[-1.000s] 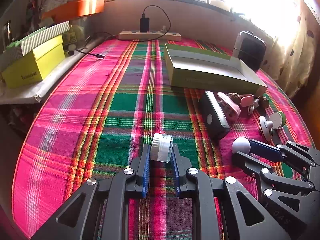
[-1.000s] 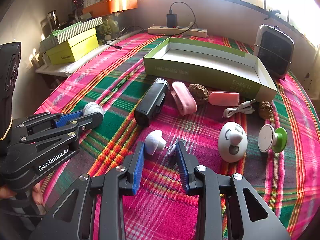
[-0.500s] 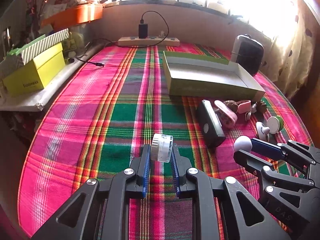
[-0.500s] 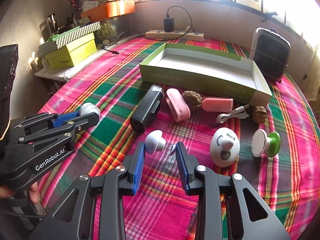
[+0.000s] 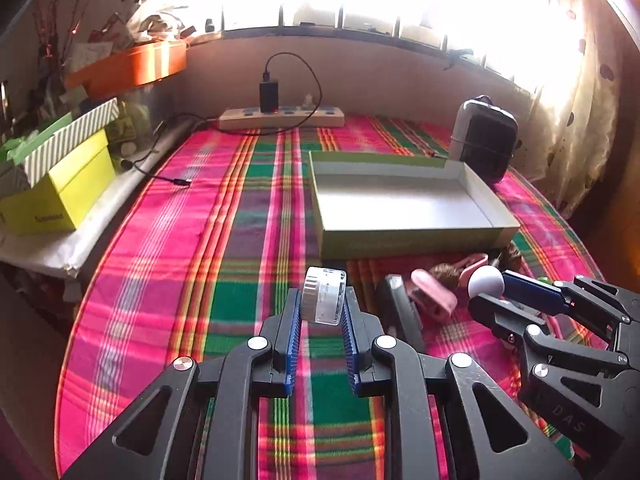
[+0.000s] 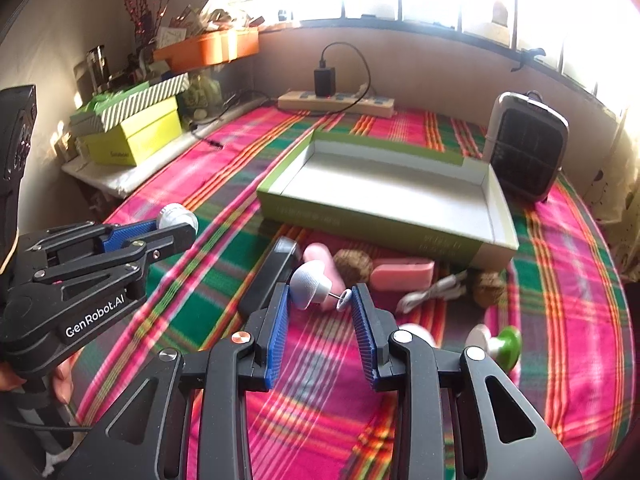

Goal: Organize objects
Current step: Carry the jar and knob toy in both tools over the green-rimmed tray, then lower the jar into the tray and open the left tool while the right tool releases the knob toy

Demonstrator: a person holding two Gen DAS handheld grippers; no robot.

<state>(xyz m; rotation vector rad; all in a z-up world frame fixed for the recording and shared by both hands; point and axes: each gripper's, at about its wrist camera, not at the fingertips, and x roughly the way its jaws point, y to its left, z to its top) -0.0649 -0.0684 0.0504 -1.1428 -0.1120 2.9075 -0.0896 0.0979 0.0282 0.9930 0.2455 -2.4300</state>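
You hold two small items clear of the plaid tablecloth [image 5: 224, 240], mid-carry in the tidy-up. Your left gripper [image 5: 322, 312] is clamped narrow on a small clear jar with a white lid [image 5: 324, 295]; your right gripper [image 6: 320, 304] pinches a white mushroom-shaped knob [image 6: 309, 285] end to end, its metal tip against one pad. Judging by the layout, the next move is to bring both over the near wall of the empty green-sided tray [image 6: 360, 224], which sits towards the far right of the bed, and let go inside it without clipping the rim. Left along the tray's near wall: a black case [image 6: 268, 276], pink pieces [image 6: 402, 274], walnut-like lumps [image 6: 354, 266] and a white cable [image 6: 434, 290]. A power strip [image 5: 282, 117] lies at the far edge under bright windows, a small heater [image 6: 526, 146] at the far right corner.
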